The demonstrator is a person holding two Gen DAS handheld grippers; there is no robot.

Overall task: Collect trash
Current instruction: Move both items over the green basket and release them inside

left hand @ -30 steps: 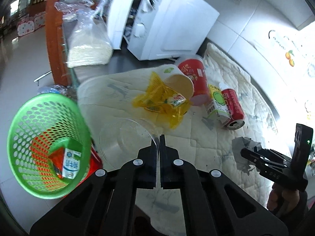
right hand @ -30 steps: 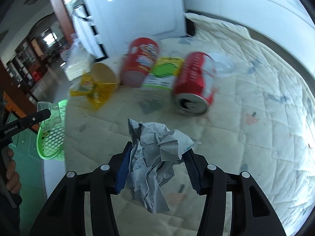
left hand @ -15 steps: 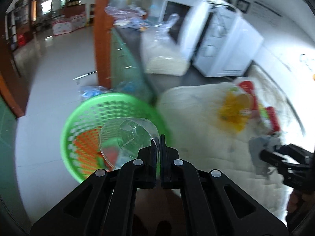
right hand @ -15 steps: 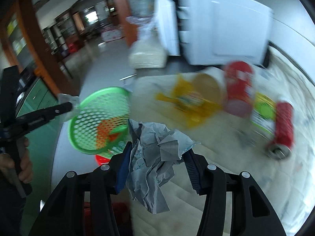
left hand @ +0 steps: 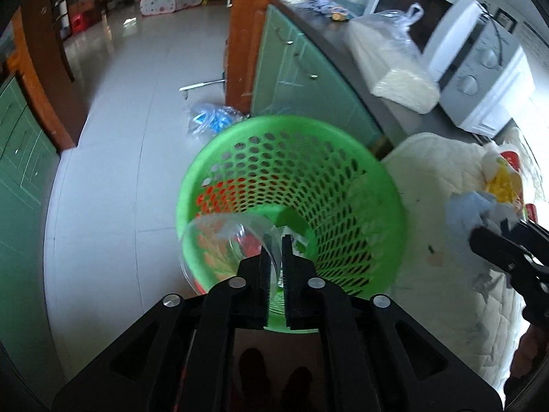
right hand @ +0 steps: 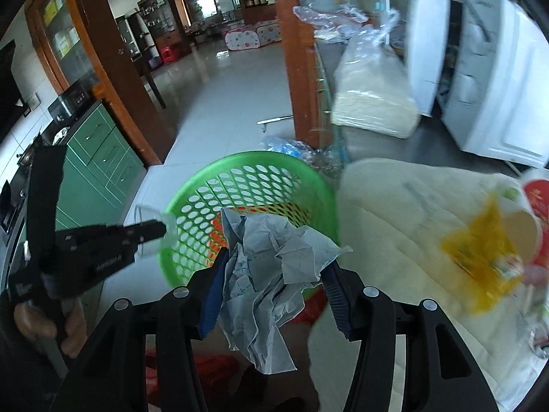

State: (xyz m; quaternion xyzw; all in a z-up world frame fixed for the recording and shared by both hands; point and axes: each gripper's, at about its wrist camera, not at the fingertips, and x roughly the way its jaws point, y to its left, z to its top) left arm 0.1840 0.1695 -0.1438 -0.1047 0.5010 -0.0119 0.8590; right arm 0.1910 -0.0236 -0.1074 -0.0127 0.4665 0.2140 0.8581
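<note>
Currently we've got the left gripper (left hand: 275, 247) over the green basket (left hand: 384, 185), jaws opening, clear plastic cup (left hand: 223, 237) rim between them, pads no longer pinching it. Right of that, our right gripper (right hand: 274, 271) clamps the crumpled paper (right hand: 271, 274) beside the basket rim, over the quilted mat (right hand: 394, 206).

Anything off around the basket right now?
Nothing damaged. The left gripper is opening over the green basket with the clear plastic lid between its jaws. Oddity: a clear plastic bag lies on the floor behind the basket.
</note>
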